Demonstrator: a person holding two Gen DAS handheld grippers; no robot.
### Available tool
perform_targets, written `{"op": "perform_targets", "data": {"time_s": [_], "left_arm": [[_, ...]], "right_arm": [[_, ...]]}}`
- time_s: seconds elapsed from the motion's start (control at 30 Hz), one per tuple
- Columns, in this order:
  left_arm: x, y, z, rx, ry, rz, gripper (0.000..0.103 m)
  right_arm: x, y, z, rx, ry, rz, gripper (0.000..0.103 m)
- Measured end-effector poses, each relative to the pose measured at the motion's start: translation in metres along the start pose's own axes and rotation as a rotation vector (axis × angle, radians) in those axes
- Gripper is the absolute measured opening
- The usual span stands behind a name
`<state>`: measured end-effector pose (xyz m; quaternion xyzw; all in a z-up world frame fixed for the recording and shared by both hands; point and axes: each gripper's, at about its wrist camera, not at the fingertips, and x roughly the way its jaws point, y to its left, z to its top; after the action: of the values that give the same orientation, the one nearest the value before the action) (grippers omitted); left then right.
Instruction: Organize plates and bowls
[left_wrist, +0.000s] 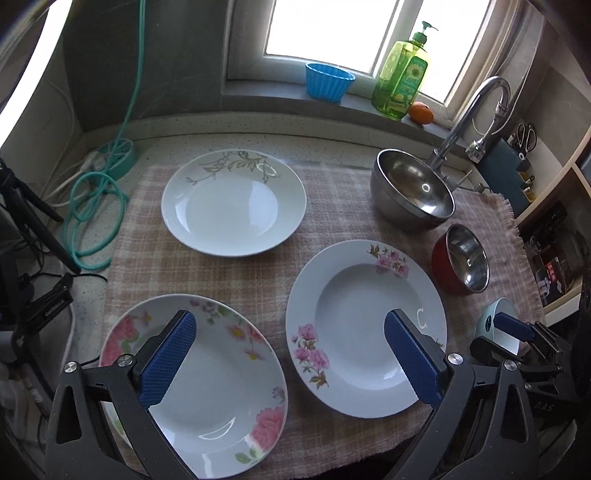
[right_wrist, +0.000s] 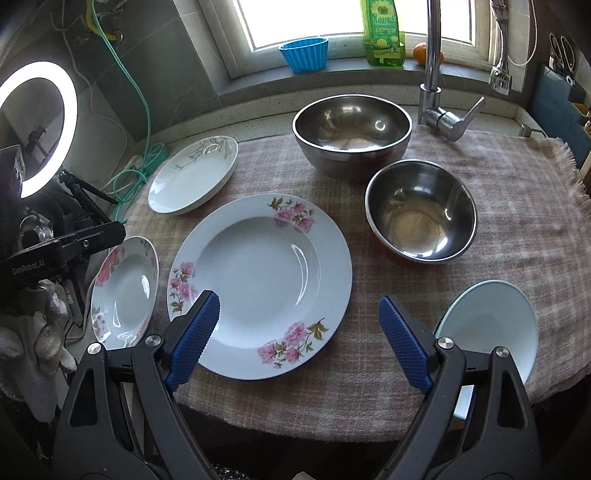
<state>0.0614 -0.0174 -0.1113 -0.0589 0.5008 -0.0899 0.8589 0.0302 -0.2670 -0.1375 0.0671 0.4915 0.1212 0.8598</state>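
Three plates lie on a checked cloth (left_wrist: 229, 273): a leaf-pattern plate (left_wrist: 233, 202) (right_wrist: 194, 175) at the back, a big pink-flower plate (left_wrist: 365, 328) (right_wrist: 260, 284) in the middle, and a rose plate (left_wrist: 199, 384) (right_wrist: 123, 291) at the front left. A large steel bowl (left_wrist: 412, 190) (right_wrist: 352, 133), a red-sided steel bowl (left_wrist: 461, 258) (right_wrist: 421, 210) and a small white bowl (left_wrist: 496, 325) (right_wrist: 489, 330) stand to the right. My left gripper (left_wrist: 290, 354) is open above the two front plates. My right gripper (right_wrist: 299, 338) is open over the big plate's near edge; its tip shows in the left wrist view (left_wrist: 511, 326) by the white bowl.
A tap (left_wrist: 469, 114) (right_wrist: 432, 66) rises behind the bowls. A blue cup (left_wrist: 328, 81), a green soap bottle (left_wrist: 400, 81) and an orange (left_wrist: 421, 112) sit on the sill. A teal hose (left_wrist: 96, 206) coils at the left. A ring light (right_wrist: 40, 122) stands far left.
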Motion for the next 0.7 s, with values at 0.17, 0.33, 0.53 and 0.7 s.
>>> {"op": "perform_targets", "data": {"time_s": [0.17,0.33,0.53,0.7], "left_arm": [[0.023,0.001,-0.002,0.002,0.086,-0.049,0.078],[0.038,0.003,0.003,0.005,0.131,-0.084,0.057],[0.057,0.007,0.011,0.003,0.181,-0.125,0.046],[0.069,0.01,0.016,-0.009,0.213,-0.151,0.036]], "right_arm": [[0.014,-0.006,-0.003,0.053,0.047,0.019,0.08],[0.026,-0.01,-0.004,0.084,0.078,0.022,0.072],[0.037,-0.015,-0.005,0.119,0.105,0.015,0.065],[0.045,-0.018,-0.004,0.134,0.119,0.001,0.061]]}}
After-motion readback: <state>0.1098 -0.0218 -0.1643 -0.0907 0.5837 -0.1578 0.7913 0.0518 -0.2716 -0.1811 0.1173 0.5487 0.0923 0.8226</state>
